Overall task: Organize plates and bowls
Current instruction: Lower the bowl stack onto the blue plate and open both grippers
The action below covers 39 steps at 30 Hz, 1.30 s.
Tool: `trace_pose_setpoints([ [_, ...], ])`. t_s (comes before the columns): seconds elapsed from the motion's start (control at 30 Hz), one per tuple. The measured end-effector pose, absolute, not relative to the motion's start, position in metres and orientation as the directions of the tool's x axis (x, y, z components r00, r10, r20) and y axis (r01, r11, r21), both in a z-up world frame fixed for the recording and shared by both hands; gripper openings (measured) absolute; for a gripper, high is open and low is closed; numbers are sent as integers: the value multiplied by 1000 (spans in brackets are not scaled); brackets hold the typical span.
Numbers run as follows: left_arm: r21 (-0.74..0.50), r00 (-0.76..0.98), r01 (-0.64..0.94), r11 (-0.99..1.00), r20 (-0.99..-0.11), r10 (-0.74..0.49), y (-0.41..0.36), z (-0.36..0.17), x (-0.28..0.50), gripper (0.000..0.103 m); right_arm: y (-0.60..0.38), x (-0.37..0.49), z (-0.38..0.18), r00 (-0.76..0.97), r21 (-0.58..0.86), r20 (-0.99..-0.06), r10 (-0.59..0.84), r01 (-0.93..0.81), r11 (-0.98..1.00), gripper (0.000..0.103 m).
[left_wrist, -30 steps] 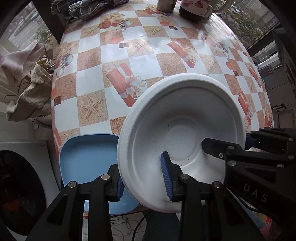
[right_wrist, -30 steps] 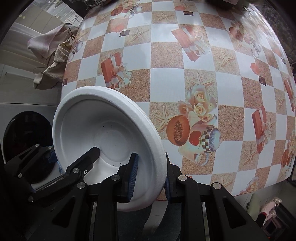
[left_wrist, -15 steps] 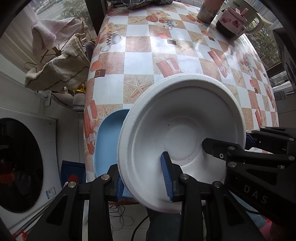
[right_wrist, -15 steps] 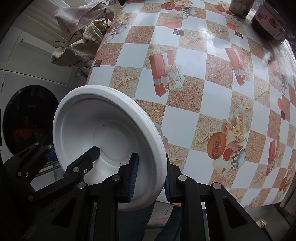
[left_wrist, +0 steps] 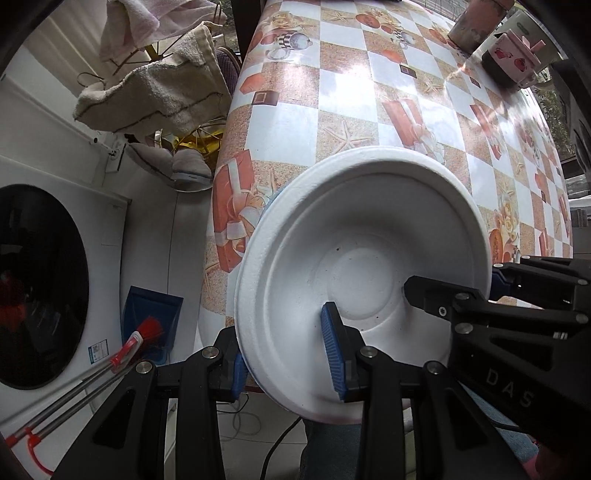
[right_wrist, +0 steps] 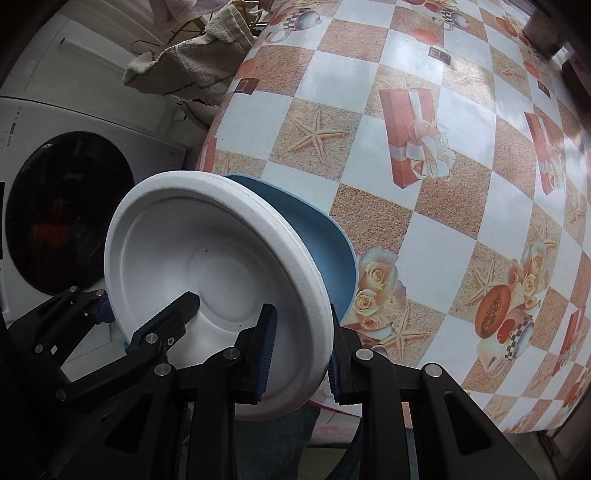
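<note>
A white foam bowl [left_wrist: 354, 266] is held tilted in the air by both grippers, over the near left corner of the table. My left gripper [left_wrist: 288, 354] is shut on its left rim. My right gripper [right_wrist: 299, 350] is shut on its right rim; its fingers [left_wrist: 436, 295] also show at the right of the left wrist view. The bowl [right_wrist: 207, 266] hides most of a blue plate [right_wrist: 317, 236] that lies on the table corner just behind it. In the left wrist view only a blue sliver [left_wrist: 275, 195] of the plate shows.
The table has a checkered cloth [right_wrist: 424, 155] with gift and starfish prints. A mug [left_wrist: 513, 62] and a brown cup [left_wrist: 476, 26] stand at the far end. Left of the table are a washing machine [left_wrist: 40, 291], hanging towels [left_wrist: 159, 92], a blue dustpan [left_wrist: 151, 317] and red brush.
Both grippers have carried the bowl left and toward the table's near left corner. The blue plate is now almost wholly hidden behind the bowl in the left wrist view.
</note>
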<state>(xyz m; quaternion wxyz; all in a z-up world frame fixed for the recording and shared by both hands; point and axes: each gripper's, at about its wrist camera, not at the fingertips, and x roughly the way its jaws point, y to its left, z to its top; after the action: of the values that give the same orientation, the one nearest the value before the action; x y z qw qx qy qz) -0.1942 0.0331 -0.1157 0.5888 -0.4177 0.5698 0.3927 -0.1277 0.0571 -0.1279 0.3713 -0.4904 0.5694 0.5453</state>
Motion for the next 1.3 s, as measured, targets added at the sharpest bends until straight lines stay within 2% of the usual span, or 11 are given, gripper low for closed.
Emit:
trace_pose_setpoints([
  [0.33, -36, 48, -937, 348, -999, 26, 31, -128, -197, 41, 58, -128, -146, -235, 252, -956, -175, -964, -87, 27],
  [0.47, -61, 73, -946, 317, -997, 24, 34, -126, -201, 47, 58, -129, -143, -236, 253, -958, -164, -963, -93, 27],
  [0.57, -30, 49, -949, 315, -997, 54, 37, -122, -202, 59, 57, -127, -138, -232, 248, -961, -149, -964, -97, 29],
  [0.63, -4, 28, -946, 324, -997, 70, 38, -118, -201, 59, 57, -125, -133, -232, 246, -963, -135, -964, -97, 38],
  [0.67, 14, 10, -945, 326, -997, 74, 39, -117, -201, 59, 56, -123, -130, -210, 223, -970, -124, -970, -97, 51],
  [0.73, 7, 17, -942, 337, -997, 69, 40, -115, -203, 59, 56, -119, -125, -190, 199, -977, -101, -975, -96, 66],
  [0.83, 4, 19, -938, 348, -998, 63, 39, -109, -203, 62, 57, -112, -119, -217, 225, -971, -96, -972, -73, 67],
  [0.9, 29, -11, -934, 356, -999, 52, 37, -108, -200, 70, 58, -109, -113, -220, 226, -972, -81, -971, -73, 70],
  [0.97, 32, -13, -927, 373, -998, 55, 34, -106, -198, 76, 58, -109, -107, -219, 223, -974, -60, -971, -82, 99],
  [1.0, 32, -13, -922, 385, -998, 54, 32, -105, -197, 83, 56, -111, -102, -221, 223, -975, -38, -971, -91, 102],
  [1.3, 37, 3, -897, 440, -996, 89, 18, -85, -191, 84, 45, -110, -74, -100, 94, -995, 25, -979, -178, 102],
])
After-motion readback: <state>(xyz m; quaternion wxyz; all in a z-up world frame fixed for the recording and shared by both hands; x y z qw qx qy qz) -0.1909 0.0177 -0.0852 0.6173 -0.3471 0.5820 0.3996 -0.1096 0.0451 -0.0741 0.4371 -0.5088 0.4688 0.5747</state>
